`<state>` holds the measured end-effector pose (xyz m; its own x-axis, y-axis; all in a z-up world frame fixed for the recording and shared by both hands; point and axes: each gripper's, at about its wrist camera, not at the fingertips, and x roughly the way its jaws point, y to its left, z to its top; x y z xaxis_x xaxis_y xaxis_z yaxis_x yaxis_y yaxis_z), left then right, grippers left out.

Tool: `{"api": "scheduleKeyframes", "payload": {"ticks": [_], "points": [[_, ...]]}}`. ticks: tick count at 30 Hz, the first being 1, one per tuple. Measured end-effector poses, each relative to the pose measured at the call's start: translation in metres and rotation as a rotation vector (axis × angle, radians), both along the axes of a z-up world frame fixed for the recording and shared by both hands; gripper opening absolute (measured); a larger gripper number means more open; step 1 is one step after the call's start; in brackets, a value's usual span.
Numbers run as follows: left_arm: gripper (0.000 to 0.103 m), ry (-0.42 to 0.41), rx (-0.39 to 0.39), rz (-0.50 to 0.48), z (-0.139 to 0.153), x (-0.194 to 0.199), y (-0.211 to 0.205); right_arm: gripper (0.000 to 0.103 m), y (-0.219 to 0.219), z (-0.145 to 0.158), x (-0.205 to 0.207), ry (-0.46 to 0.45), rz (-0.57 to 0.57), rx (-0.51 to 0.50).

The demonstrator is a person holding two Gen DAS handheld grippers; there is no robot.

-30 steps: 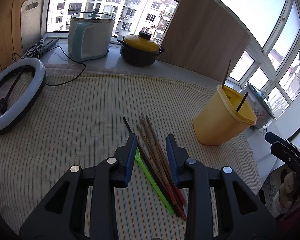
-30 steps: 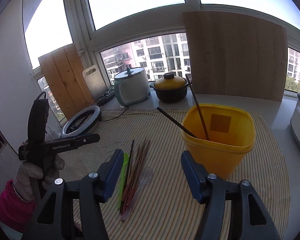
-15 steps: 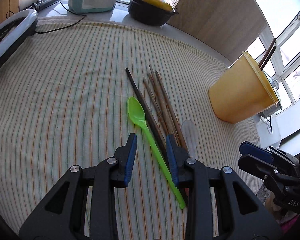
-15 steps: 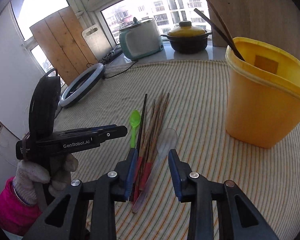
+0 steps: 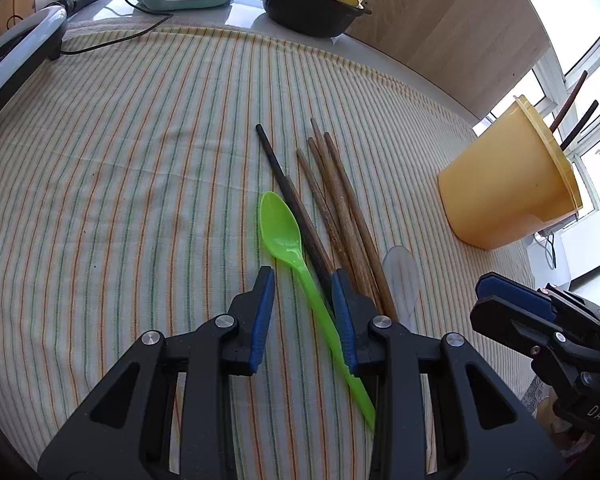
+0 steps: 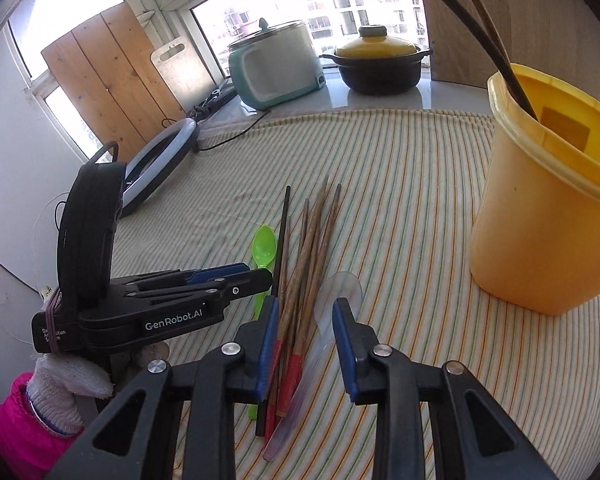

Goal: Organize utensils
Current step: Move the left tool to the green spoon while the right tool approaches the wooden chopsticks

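A green plastic spoon point(image 5: 284, 236) lies on the striped cloth beside a black chopstick point(image 5: 288, 196), several brown chopsticks point(image 5: 340, 200) and a clear spoon point(image 5: 400, 276). My left gripper point(image 5: 302, 286) is open, low over the green spoon's handle, which runs between its jaws. My right gripper point(image 6: 304, 318) is open around the brown chopsticks point(image 6: 312, 248) and next to the clear spoon point(image 6: 340, 292). The yellow holder point(image 6: 548, 216) stands at the right with two chopsticks in it; it also shows in the left wrist view point(image 5: 508, 184).
A ring light point(image 6: 160, 164) lies at the cloth's left edge. A teal cooker point(image 6: 276, 68) and a black pot with a yellow lid point(image 6: 380, 60) stand on the windowsill. A wooden board point(image 5: 452, 24) leans behind the holder.
Both grippers have dropped down and forward toward the utensil pile. The right gripper's jaws have narrowed from wide open and now straddle the brown chopsticks.
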<state>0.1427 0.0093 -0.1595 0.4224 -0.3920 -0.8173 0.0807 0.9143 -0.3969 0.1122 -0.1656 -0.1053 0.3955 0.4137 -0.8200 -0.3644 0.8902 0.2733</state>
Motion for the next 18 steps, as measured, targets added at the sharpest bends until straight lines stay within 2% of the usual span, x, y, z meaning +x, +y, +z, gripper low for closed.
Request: {"api": "scheduleKeyframes", "payload": {"ticks": [9,12,18], "points": [[0.021,-0.027,0.066,-0.014,-0.002,0.000,-0.010,0.027,0.005,-0.002,0.012,0.018,-0.001,-0.001],[0.014,-0.034,0.080,-0.025,-0.002,-0.001,-0.012,0.027,0.010,-0.003,0.015,0.023,0.008,-0.008],[0.011,-0.041,0.094,-0.025,-0.003,-0.002,-0.009,0.023,0.022,-0.012,0.025,0.060,0.016,-0.021]]}}
